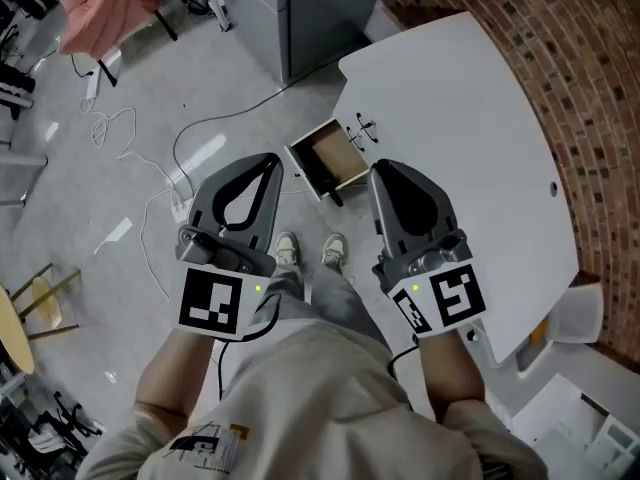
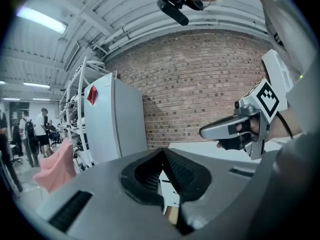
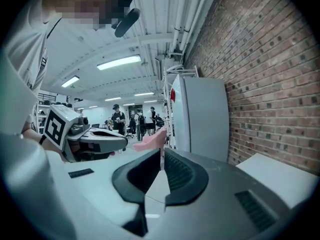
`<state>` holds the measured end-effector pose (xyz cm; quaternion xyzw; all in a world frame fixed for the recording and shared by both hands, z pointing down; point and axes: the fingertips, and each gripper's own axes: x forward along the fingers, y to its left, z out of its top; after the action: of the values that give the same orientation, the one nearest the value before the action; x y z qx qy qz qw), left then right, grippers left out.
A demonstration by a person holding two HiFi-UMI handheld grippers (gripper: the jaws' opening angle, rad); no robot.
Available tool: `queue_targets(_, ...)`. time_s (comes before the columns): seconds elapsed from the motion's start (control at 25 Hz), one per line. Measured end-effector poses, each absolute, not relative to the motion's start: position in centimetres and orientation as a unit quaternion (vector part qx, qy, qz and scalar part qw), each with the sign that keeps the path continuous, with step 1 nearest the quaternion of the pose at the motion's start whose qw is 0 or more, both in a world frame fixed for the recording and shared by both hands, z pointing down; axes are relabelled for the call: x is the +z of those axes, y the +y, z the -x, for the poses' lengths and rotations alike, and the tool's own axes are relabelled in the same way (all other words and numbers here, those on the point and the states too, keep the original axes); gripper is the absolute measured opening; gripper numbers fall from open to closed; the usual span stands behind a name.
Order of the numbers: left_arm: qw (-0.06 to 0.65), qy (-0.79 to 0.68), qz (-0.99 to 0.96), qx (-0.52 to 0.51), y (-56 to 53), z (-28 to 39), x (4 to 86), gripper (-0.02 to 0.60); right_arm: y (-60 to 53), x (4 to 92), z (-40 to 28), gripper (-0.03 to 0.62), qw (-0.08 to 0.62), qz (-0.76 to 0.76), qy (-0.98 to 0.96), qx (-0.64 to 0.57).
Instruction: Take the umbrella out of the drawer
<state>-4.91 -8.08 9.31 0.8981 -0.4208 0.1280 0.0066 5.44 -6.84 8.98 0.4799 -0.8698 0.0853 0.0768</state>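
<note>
A small wooden drawer [image 1: 328, 158] stands pulled out from under the white table [image 1: 470, 118], below and ahead of me. Its inside looks brown, and I cannot make out an umbrella in it. A short dark piece [image 1: 337, 198] sticks out at its front corner. My left gripper [image 1: 270, 163] [image 2: 161, 154] hovers just left of the drawer, jaws meeting at the tips with nothing between them. My right gripper [image 1: 378, 171] [image 3: 162, 151] is held just right of the drawer, over the table edge, also shut and empty. Both are high above the drawer.
A grey cabinet [image 1: 320, 8] stands behind the drawer and a brick wall [image 1: 590, 88] runs along the right. Cables [image 1: 150, 168] trail over the grey floor at left. A wooden chair [image 1: 40, 298] is at far left, a pink cloth [image 1: 105, 8] at top left. My shoes [image 1: 310, 250] stand before the drawer.
</note>
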Motion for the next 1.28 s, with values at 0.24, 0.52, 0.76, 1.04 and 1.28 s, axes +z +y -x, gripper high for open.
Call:
queue_targets(0.24,0.009,-0.417,-0.895,0.158,-10.5,3.4,13.5,0.008,-9.7,14.7,-6.3,0.009,0.096,-0.465,-0.876,0.087)
queue_targets(0.52,0.008,-0.399,-0.904,0.154,-14.0,0.9,21.1,0.008,-12.7,26.7,-7.2,0.091,0.134,-0.428,-0.884,0.133)
queue_targets(0.76,0.001,-0.395,-0.902,0.177,-16.5,-0.2,30.3,0.008,-14.4,37.7,-7.8,0.106,0.184,-0.442,-0.870,0.116)
queue_targets(1.04,0.099,-0.397,-0.904,0.125,-17.6,0.3,41.9,0.008,-14.1,50.9,-8.4,0.127,0.218,-0.443,-0.854,0.166)
queue_targets(1.28,0.085,-0.392,-0.902,0.161,-17.8,-0.1,52.8,0.008,-14.5,62.0,-10.4,0.130,0.217,-0.462,-0.836,0.201)
